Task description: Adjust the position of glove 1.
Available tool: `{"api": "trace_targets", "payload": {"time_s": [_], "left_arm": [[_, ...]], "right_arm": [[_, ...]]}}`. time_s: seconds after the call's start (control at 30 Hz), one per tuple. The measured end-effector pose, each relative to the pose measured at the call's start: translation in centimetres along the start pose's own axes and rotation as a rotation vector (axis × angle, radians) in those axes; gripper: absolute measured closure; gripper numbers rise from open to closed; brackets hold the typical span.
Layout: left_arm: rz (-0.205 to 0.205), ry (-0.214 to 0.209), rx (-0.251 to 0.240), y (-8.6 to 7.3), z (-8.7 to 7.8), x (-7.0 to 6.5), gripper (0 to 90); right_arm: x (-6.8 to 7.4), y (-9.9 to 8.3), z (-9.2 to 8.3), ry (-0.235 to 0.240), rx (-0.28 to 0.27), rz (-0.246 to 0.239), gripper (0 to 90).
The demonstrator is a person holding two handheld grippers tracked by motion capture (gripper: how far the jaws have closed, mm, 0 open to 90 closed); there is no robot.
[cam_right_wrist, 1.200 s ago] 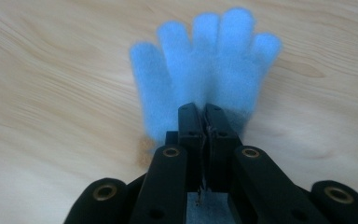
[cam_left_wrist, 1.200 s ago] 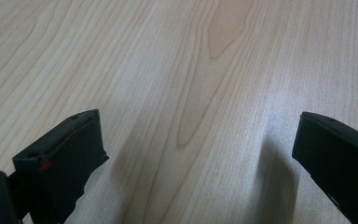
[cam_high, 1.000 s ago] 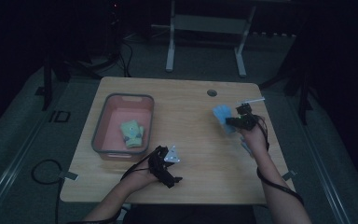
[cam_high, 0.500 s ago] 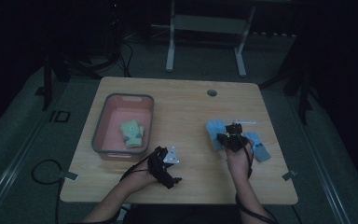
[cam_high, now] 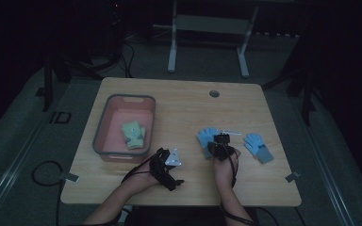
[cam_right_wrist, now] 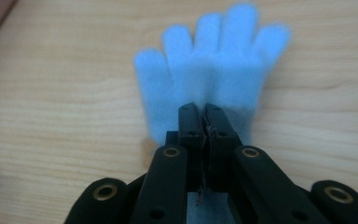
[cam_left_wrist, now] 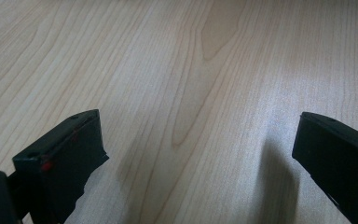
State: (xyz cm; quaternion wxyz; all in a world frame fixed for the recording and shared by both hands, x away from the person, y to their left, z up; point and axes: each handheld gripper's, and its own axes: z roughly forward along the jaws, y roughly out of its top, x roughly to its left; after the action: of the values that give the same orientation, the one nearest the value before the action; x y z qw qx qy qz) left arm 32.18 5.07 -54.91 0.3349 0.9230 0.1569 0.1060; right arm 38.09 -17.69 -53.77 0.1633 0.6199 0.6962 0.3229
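On the pale wooden table (cam_high: 179, 108), biggest of all that lies before me, the pink plastic bin with a grey rim (cam_high: 104, 132) sits towards my left, with a green-and-yellow glove (cam_high: 133, 134) lying inside it. Right of centre, a light blue knitted glove (cam_high: 206, 137) hangs from my right gripper (cam_high: 220, 144), whose jaws are pressed fully together on the cuff end. In the right gripper view that glove (cam_right_wrist: 209, 70) spreads away from the jaw tips, fingers pointing straight ahead of me, its long axis in line with the gripper; whether its fingers rest on the wood or float just above it I cannot tell.

The bin lies to the left of the held glove, across a bare stretch of table, so I judge the coming carry runs leftward towards its near corner. My left gripper (cam_high: 166, 162) waits between the two, just beside the bin's near right corner, jaws wide apart with nothing between them and only wood grain (cam_left_wrist: 186, 93) beneath. It is the nearer hand to the bin, and it stands close to the path, the one thing I might brush.

A second blue glove with a grey cuff (cam_high: 258, 147) lies flat to my right, well apart from the bin. Beyond the held glove rests a small whitish strip (cam_high: 230, 133), and far off a round dark hole (cam_high: 214, 93) marks the tabletop.
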Motion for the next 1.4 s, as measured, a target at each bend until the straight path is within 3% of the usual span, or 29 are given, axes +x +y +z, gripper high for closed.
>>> {"api": "trace_targets", "payload": {"time_s": [0.17, 0.2, 0.27, 0.33, 0.53, 0.63, 0.77, 0.83, 1.07, 1.4], "left_arm": [[0.003, -0.006, -0.006, 0.0, -0.1, -0.1, 2.1], [0.003, -0.004, -0.006, 0.0, -0.1, -0.1, 2.1], [0.002, -0.003, -0.011, -0.1, -0.1, -0.1, 2.1], [-0.001, -0.004, -0.011, -0.2, -0.1, -0.1, 2.1], [-0.002, -0.004, -0.014, -0.3, -0.4, -0.1, 2.1], [-0.001, -0.002, -0.01, -0.3, -0.3, -0.1, 2.1], [0.0, 0.001, -0.006, -0.4, -0.3, -0.1, 2.1], [-0.001, 0.002, -0.005, -0.4, -0.2, -0.2, 2.1], [-0.005, 0.004, -0.003, -0.4, -0.2, -0.3, 2.1], [-0.009, 0.006, 0.001, -0.5, -0.2, -0.3, 2.1]], "right_arm": [[0.7, -0.3, 0.8, -0.019, 0.006, -0.031, 85.1], [0.5, -0.2, 0.6, 0.011, 0.009, -0.019, 79.4], [0.0, 0.1, 0.1, 0.019, -0.005, -0.056, 73.8], [-0.5, 0.6, -0.3, 0.041, -0.016, -0.134, 66.2], [-2.3, 1.9, -0.1, 0.166, -0.046, -0.438, 61.1], [-3.0, 2.1, 0.4, 0.238, -0.029, -0.471, 62.0], [-3.3, 1.5, 1.6, 0.263, 0.03, -0.562, 63.0], [-3.6, 1.3, 1.6, 0.275, 0.016, -0.555, 67.4], [-2.9, 1.0, 1.4, 0.215, 0.006, -0.503, 85.3], [-2.0, 1.7, -0.8, 0.131, -0.04, -0.435, 86.8]]}}
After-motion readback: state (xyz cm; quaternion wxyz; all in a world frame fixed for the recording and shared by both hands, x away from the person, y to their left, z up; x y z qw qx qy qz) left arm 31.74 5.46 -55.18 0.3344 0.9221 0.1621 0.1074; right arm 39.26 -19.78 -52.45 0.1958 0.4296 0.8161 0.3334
